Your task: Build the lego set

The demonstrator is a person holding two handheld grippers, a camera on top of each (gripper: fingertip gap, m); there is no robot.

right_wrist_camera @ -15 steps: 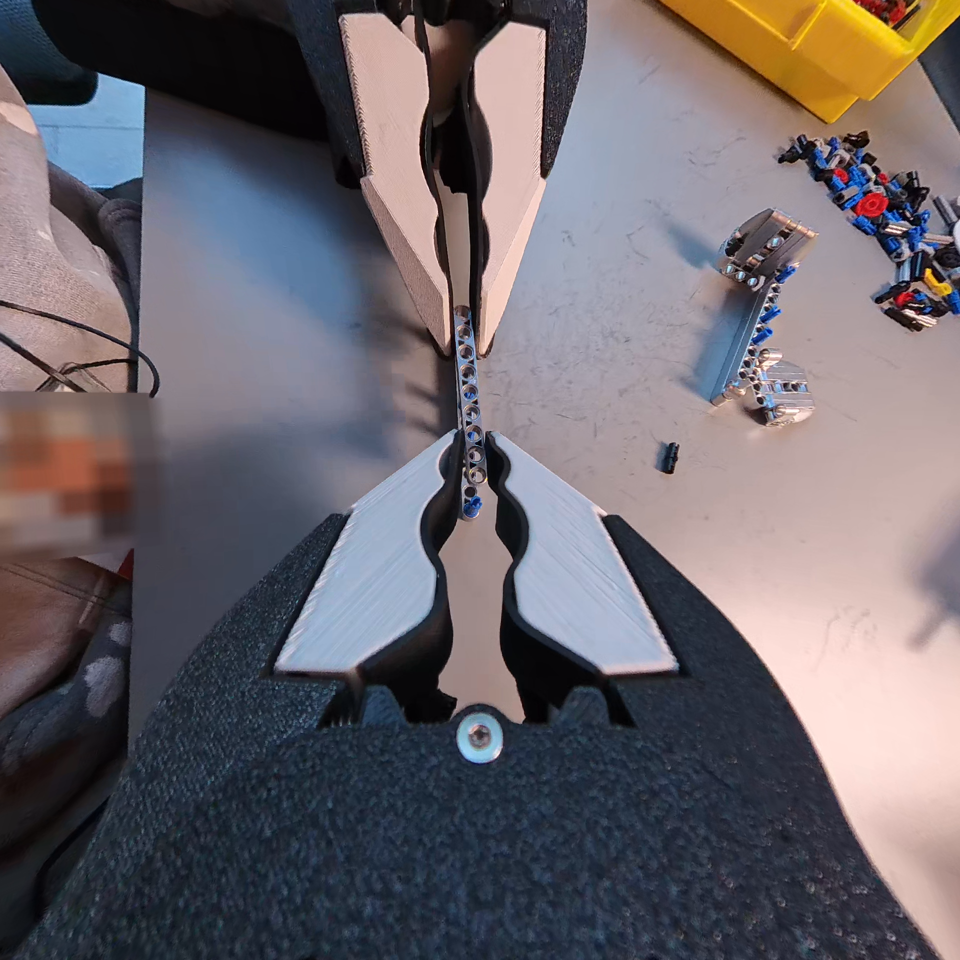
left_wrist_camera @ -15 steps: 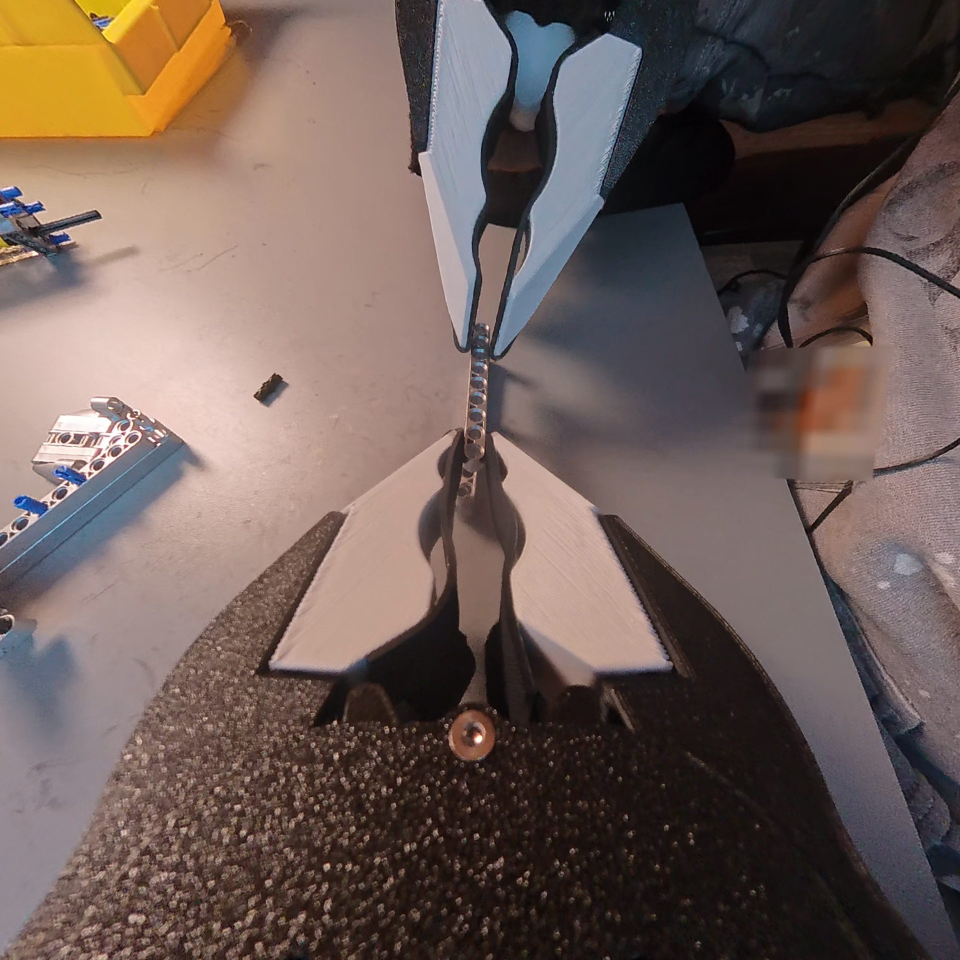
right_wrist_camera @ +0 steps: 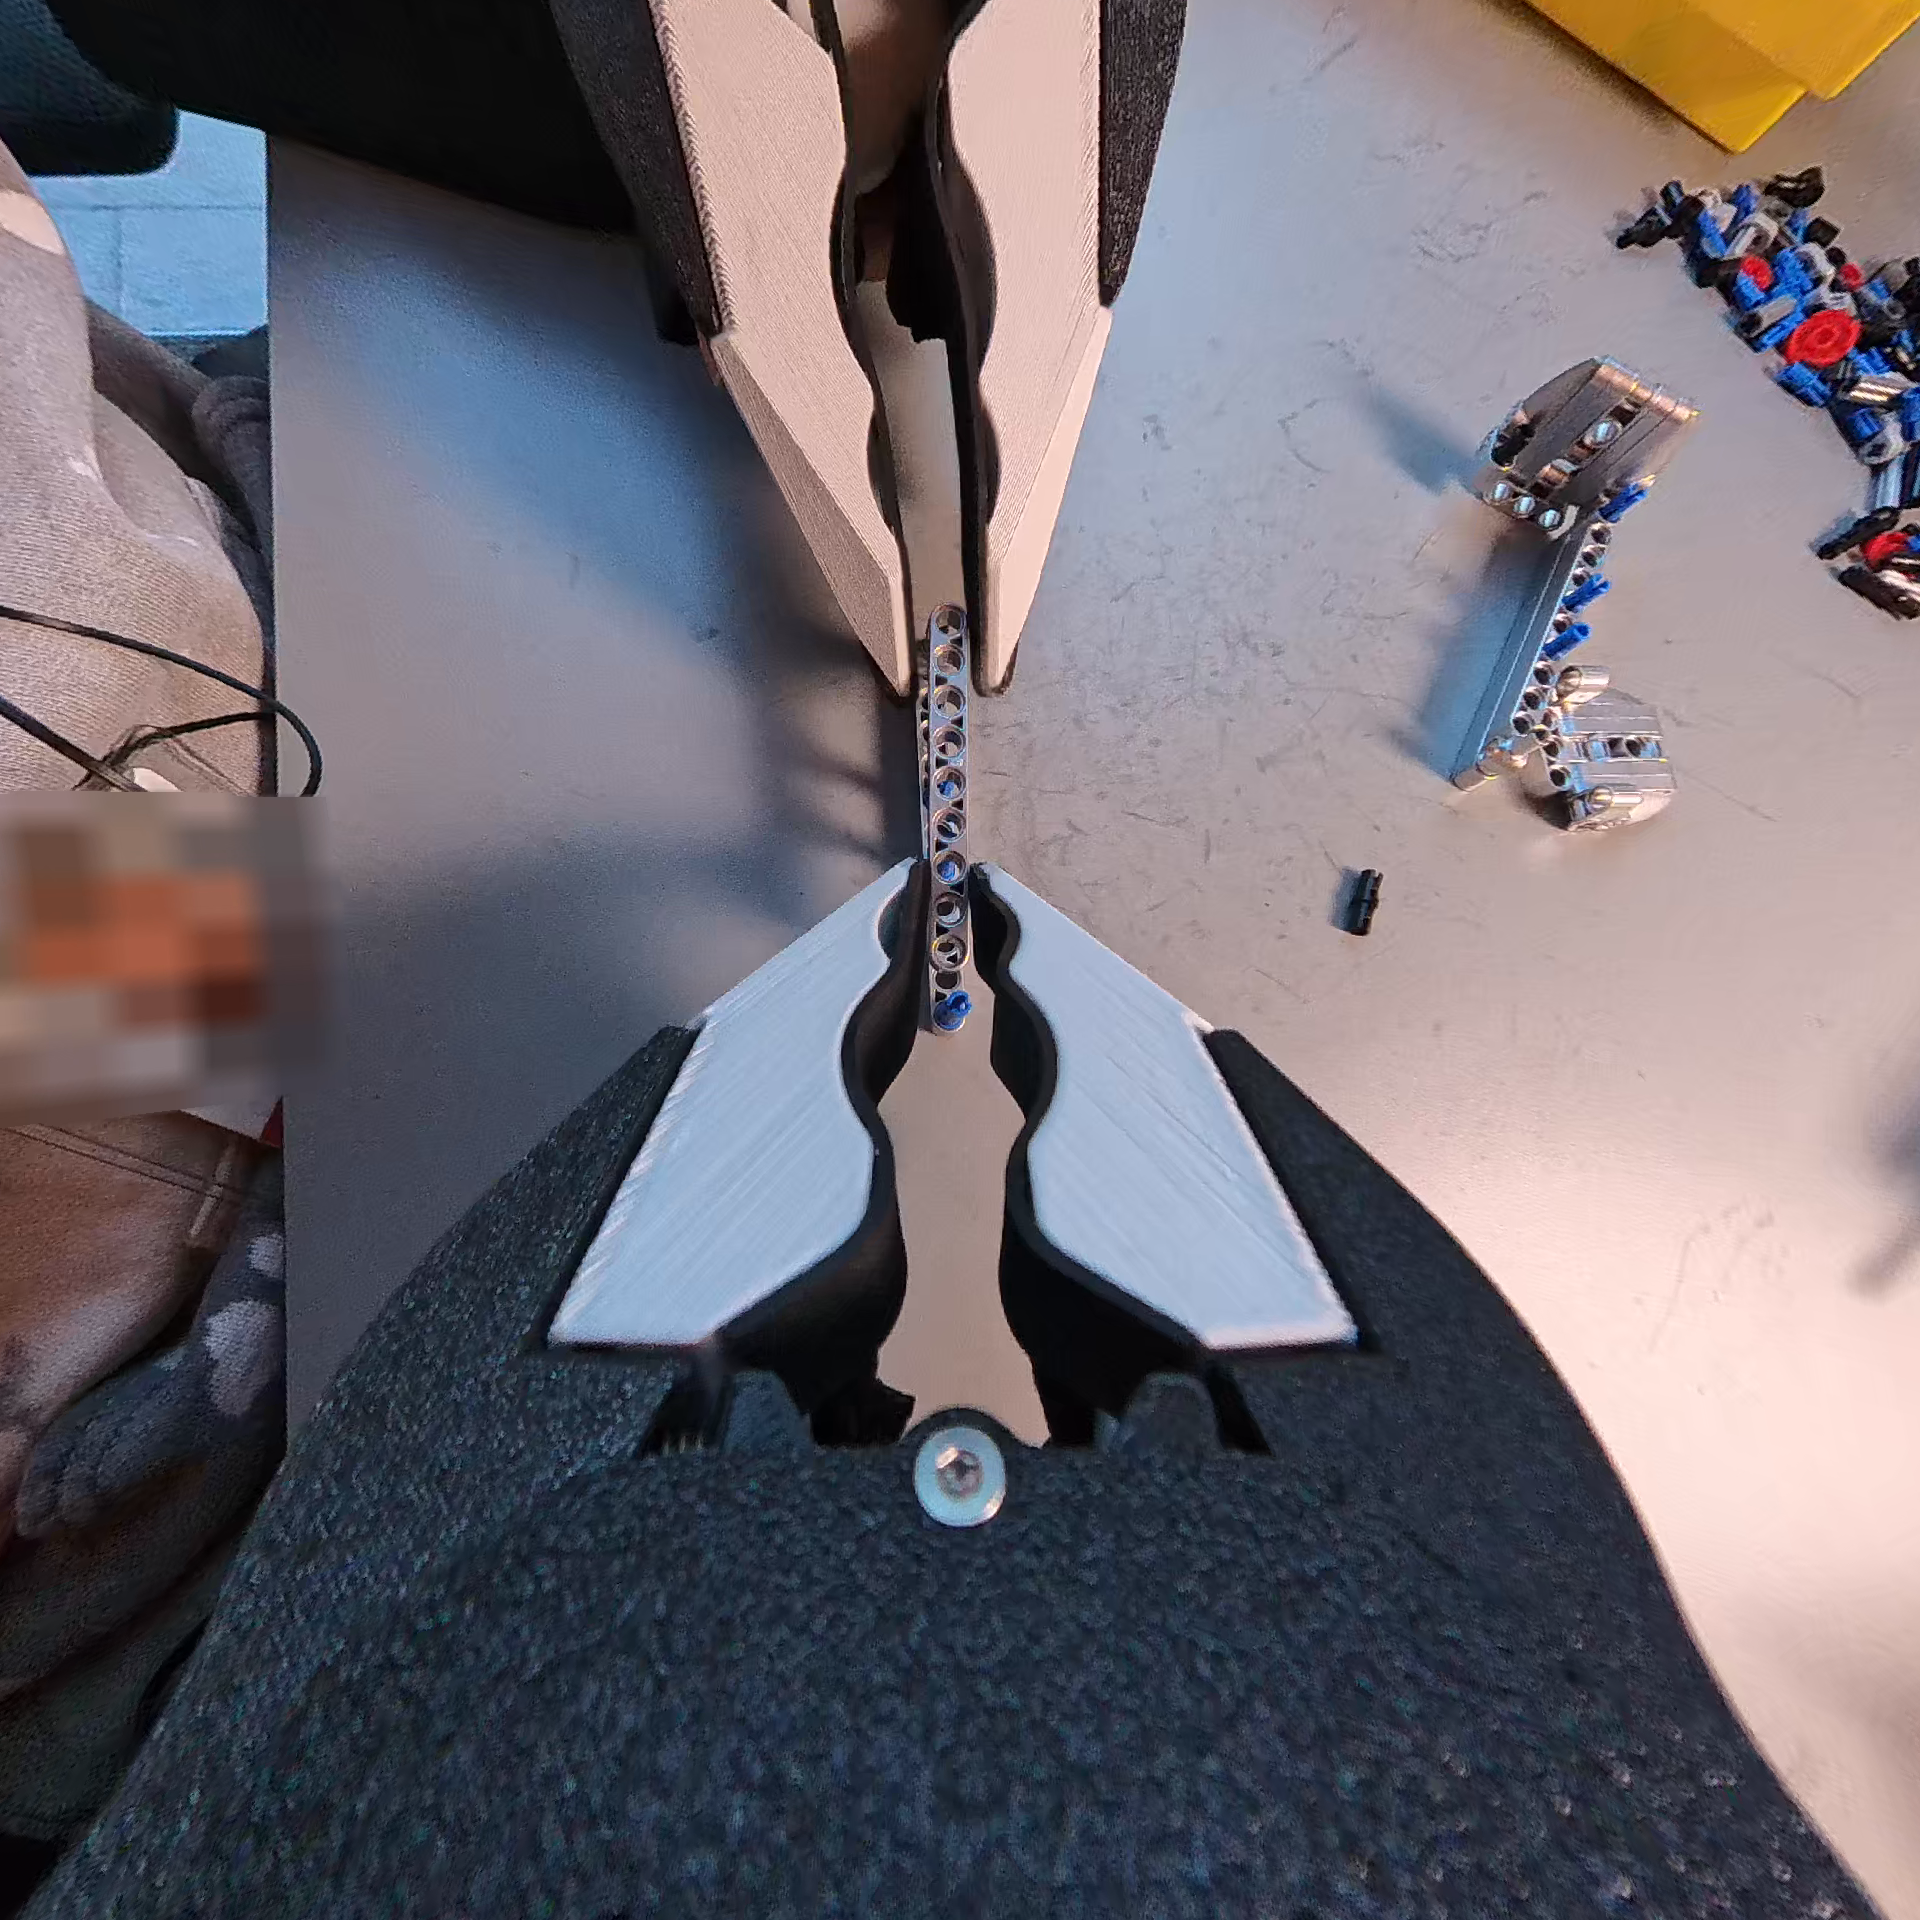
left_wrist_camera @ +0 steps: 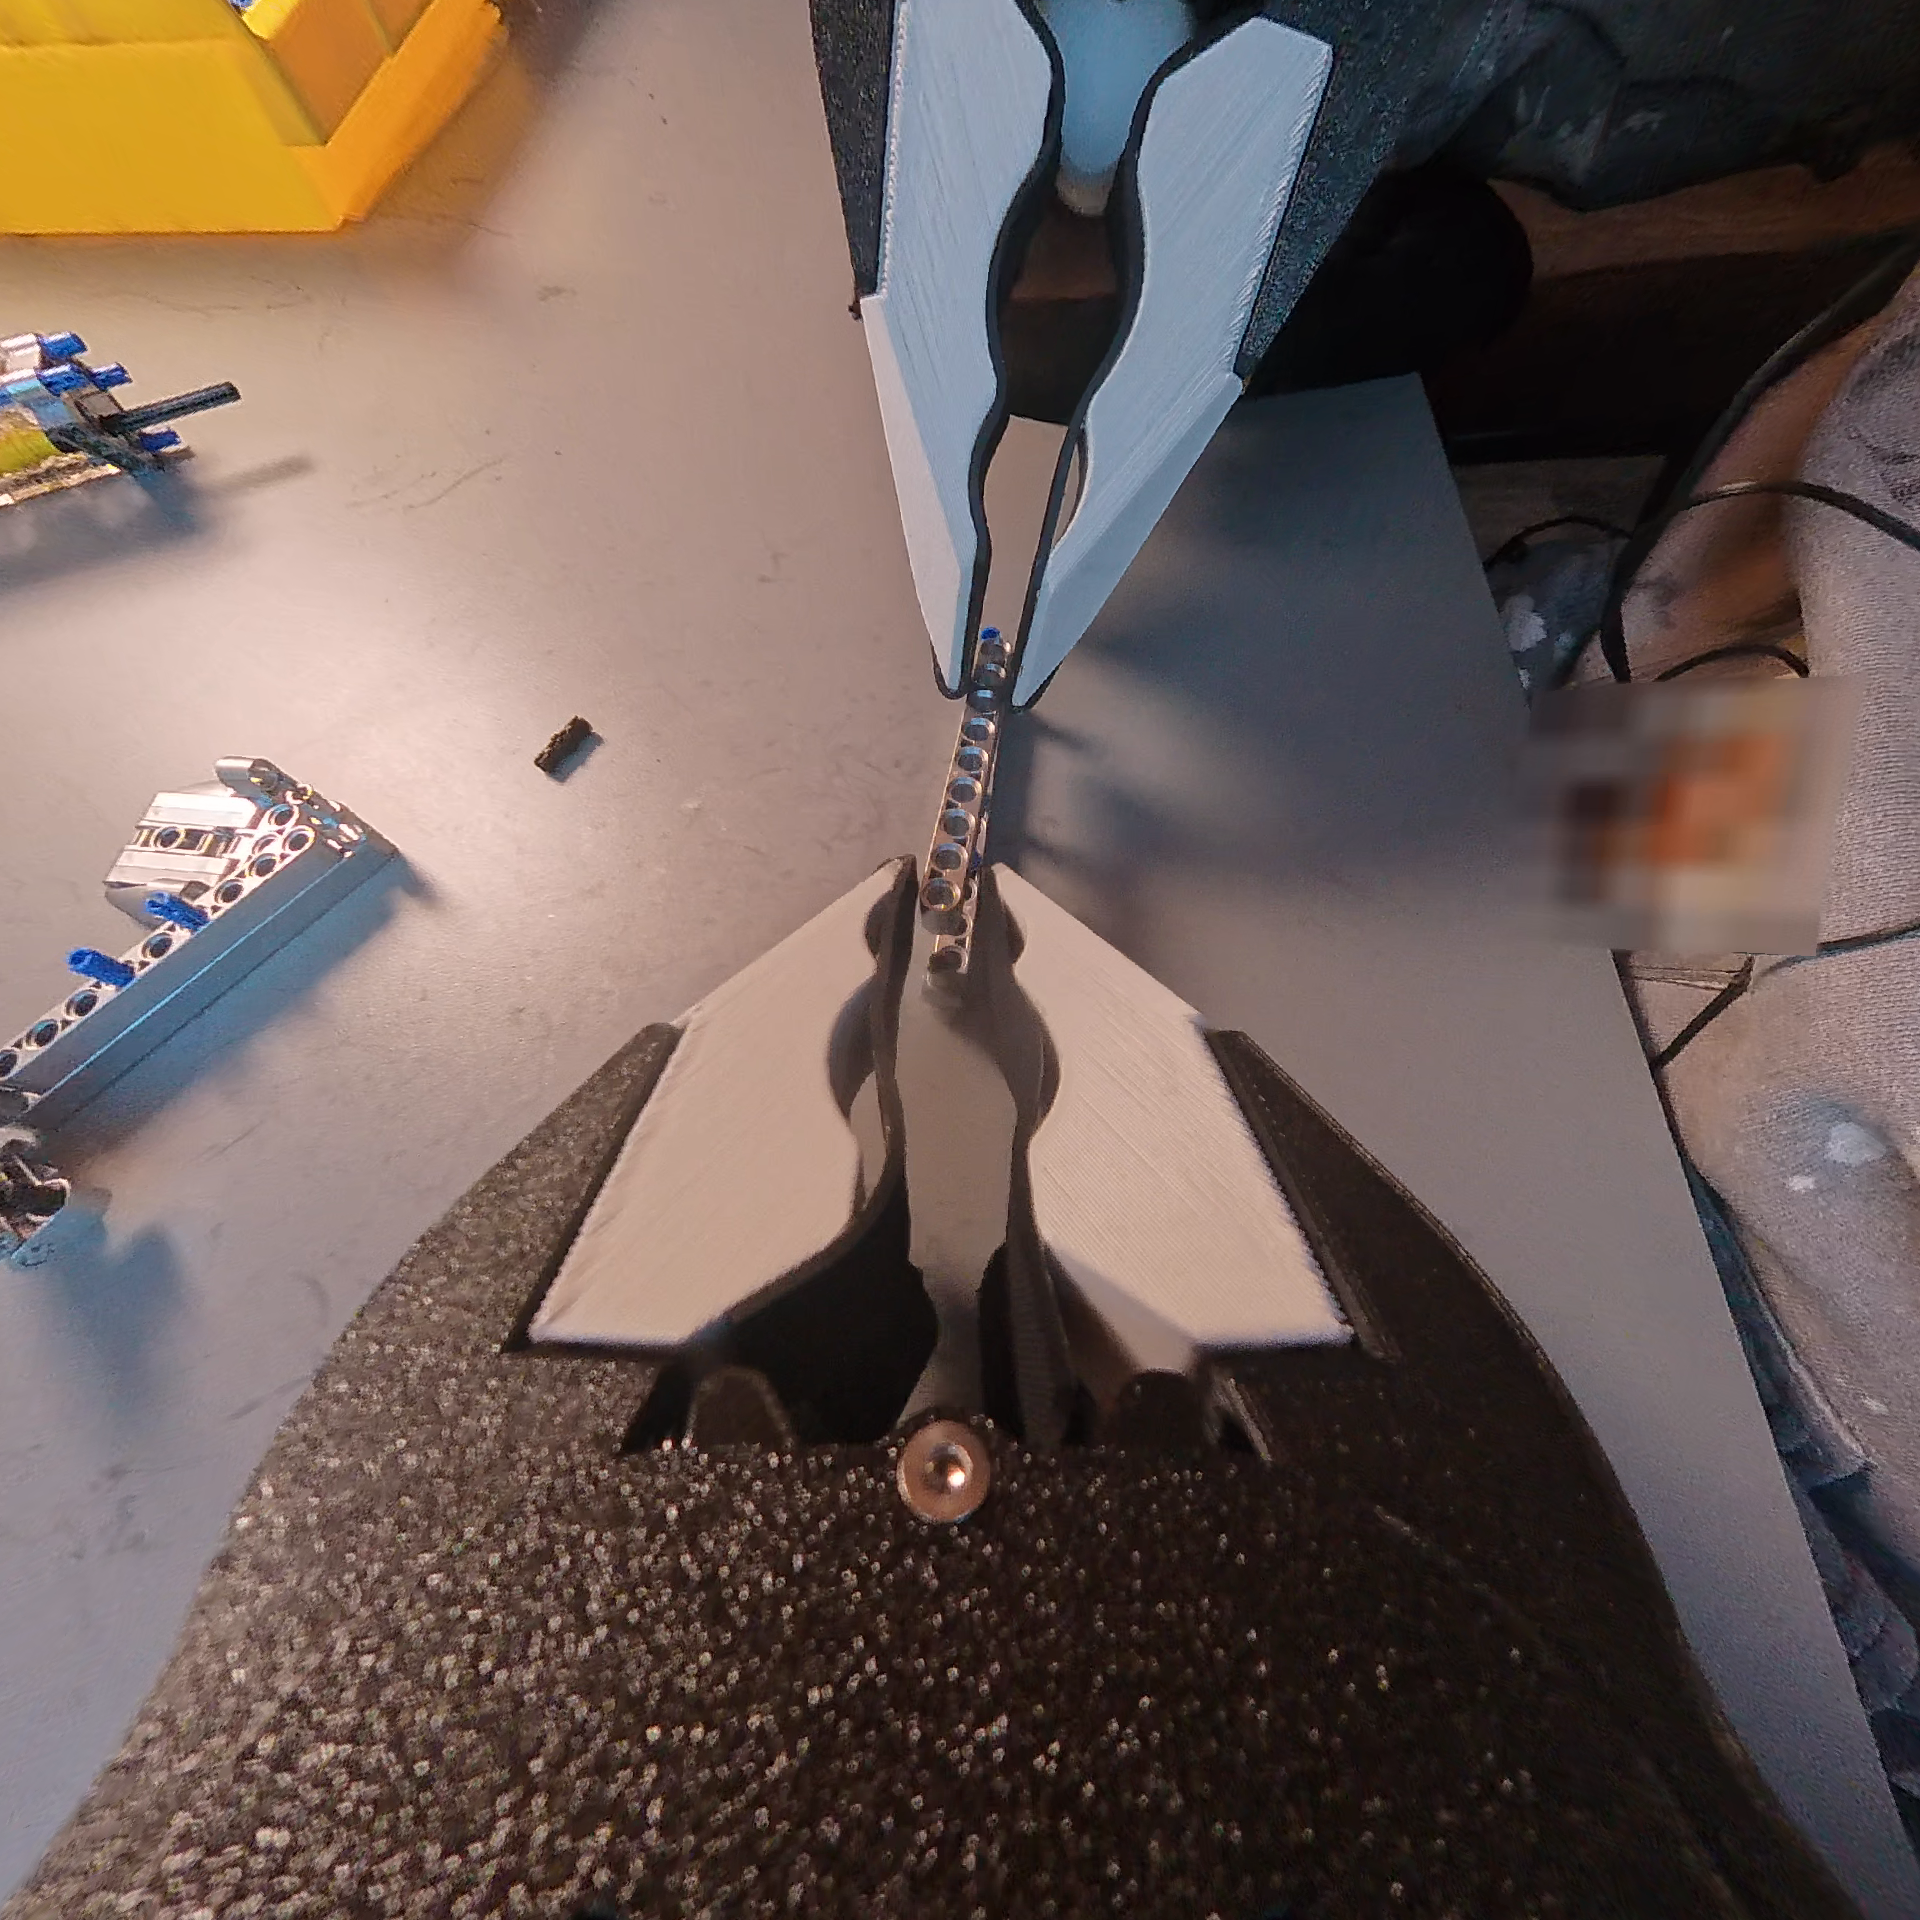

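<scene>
A thin grey beam with a row of holes (left_wrist_camera: pixel 966 790) is held in the air between both grippers, above a grey table (left_wrist_camera: pixel 623 468). My left gripper (left_wrist_camera: pixel 948 883) is shut on its near end. My right gripper (left_wrist_camera: pixel 985 691) faces it from the far side and is shut on the other end. In the right wrist view, the right gripper (right_wrist_camera: pixel 948 878) grips the beam (right_wrist_camera: pixel 948 779) just ahead of a small blue pin (right_wrist_camera: pixel 956 1004) in its last hole. The left gripper (right_wrist_camera: pixel 943 681) holds the far end there.
A grey beam assembly with blue pins (left_wrist_camera: pixel 208 914) (right_wrist_camera: pixel 1558 613) and a loose black pin (left_wrist_camera: pixel 566 746) (right_wrist_camera: pixel 1359 902) lie on the table. A yellow bin (left_wrist_camera: pixel 208 125) and a pile of small parts (right_wrist_camera: pixel 1818 312) lie farther off. Past the table edge (left_wrist_camera: pixel 1558 831) are cables and grey cloth. The left gripper's tips are roughly 4 centimetres from the right gripper's.
Both grippers still hold the beam between them. The views have shifted only slightly, and the beam leans a little more in the left wrist view.
</scene>
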